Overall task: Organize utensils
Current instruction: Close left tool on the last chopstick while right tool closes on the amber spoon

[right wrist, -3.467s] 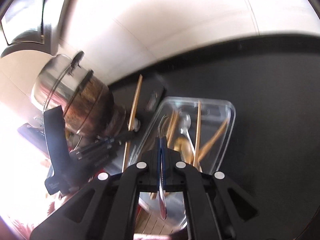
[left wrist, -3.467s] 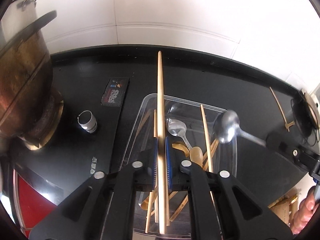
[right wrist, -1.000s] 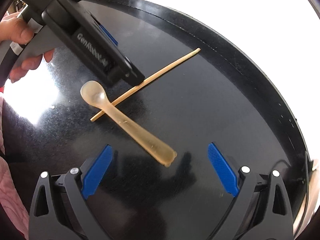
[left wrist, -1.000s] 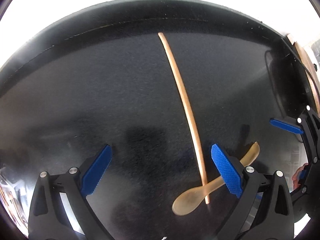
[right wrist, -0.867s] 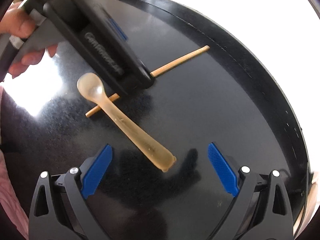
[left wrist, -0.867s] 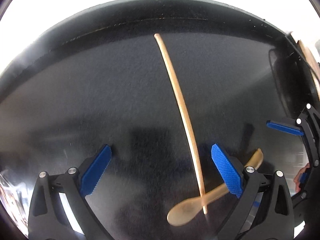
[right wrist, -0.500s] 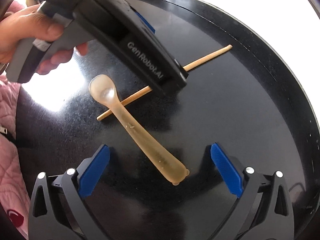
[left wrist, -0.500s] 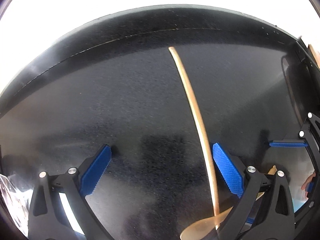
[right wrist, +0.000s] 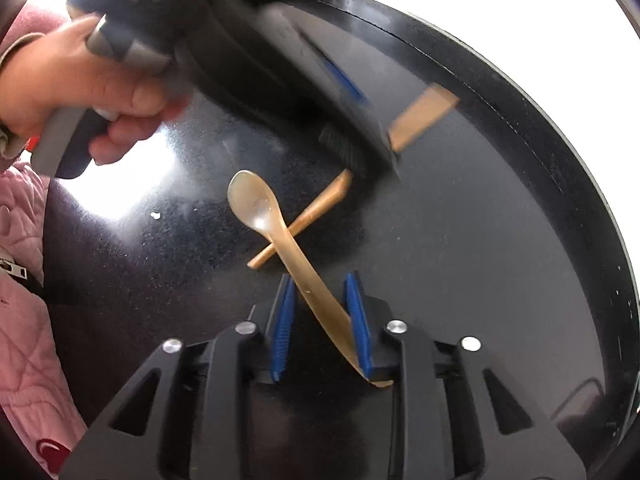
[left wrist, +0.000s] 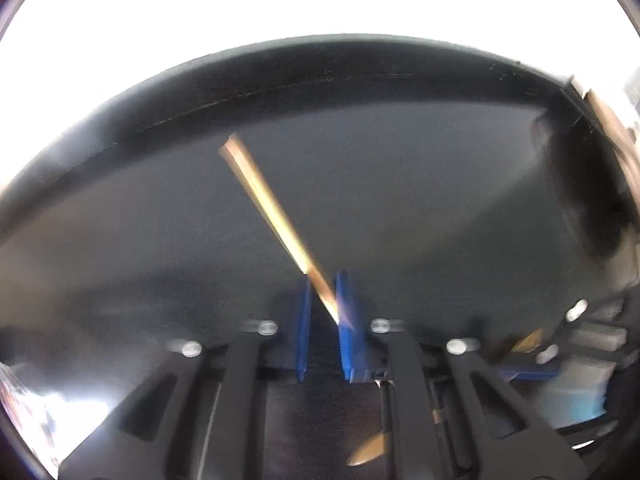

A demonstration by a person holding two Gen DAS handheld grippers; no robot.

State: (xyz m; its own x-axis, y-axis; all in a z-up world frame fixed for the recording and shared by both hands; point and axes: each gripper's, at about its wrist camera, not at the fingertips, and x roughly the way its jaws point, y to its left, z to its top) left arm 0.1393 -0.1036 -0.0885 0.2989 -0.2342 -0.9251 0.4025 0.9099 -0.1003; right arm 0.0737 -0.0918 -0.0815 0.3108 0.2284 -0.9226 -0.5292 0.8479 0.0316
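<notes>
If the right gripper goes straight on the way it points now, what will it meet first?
Probably the tan spoon, whose handle already lies between the right gripper fingers; past it, the chopstick crossing beneath, then the black countertop. Depth is unclear.

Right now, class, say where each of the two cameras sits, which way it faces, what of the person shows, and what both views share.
Left wrist: on the left gripper, facing steeply down at the black glossy counter; blue pads around a thin wooden chopstick.
Right wrist: on the right gripper, facing down; a translucent amber plastic spoon between its pads; a hand and pink sleeve show.
Shared: chopstick, spoon, counter.
</notes>
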